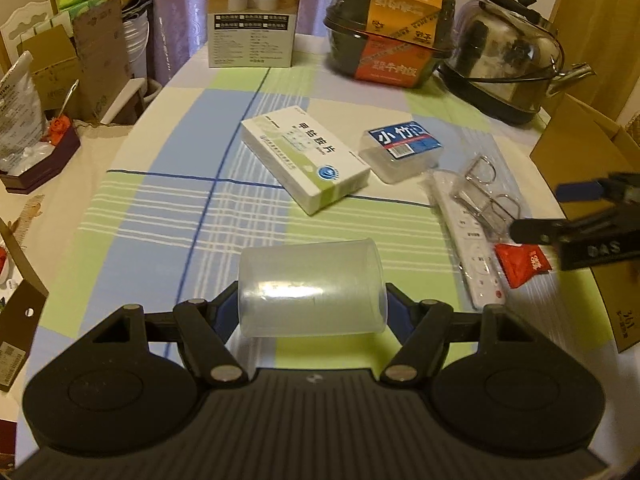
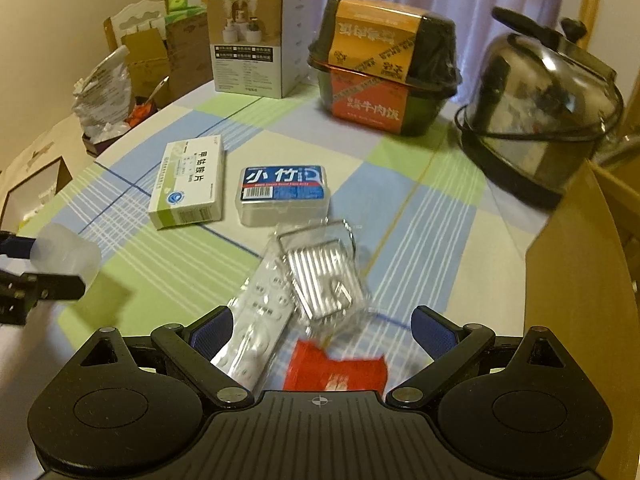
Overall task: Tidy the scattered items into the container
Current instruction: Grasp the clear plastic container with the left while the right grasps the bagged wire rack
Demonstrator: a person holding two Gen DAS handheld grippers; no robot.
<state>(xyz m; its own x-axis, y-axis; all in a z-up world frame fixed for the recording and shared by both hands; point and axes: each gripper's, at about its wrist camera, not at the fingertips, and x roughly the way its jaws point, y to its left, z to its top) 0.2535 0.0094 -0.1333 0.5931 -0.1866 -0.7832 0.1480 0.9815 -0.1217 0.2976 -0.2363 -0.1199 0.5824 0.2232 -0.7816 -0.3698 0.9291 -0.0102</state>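
My left gripper (image 1: 312, 316) is shut on a translucent plastic cup (image 1: 312, 288), held on its side above the checked tablecloth; the right wrist view shows it at the far left (image 2: 66, 254). My right gripper (image 2: 322, 328) is open, hovering over a red packet (image 2: 336, 368), a white remote (image 2: 256, 320) and a clear packet of metal hooks (image 2: 320, 268). In the left wrist view the right gripper (image 1: 560, 210) enters from the right, above the red packet (image 1: 522, 264). A white medicine box (image 1: 306, 158) and a blue-labelled clear case (image 1: 402, 148) lie mid-table. A cardboard box (image 2: 580, 260) stands at the right.
At the back of the table stand a white carton (image 1: 252, 16), stacked black food bowls (image 1: 390, 36) and a steel kettle (image 1: 512, 60). Cardboard and bags (image 1: 60, 80) crowd the area beyond the table's left edge.
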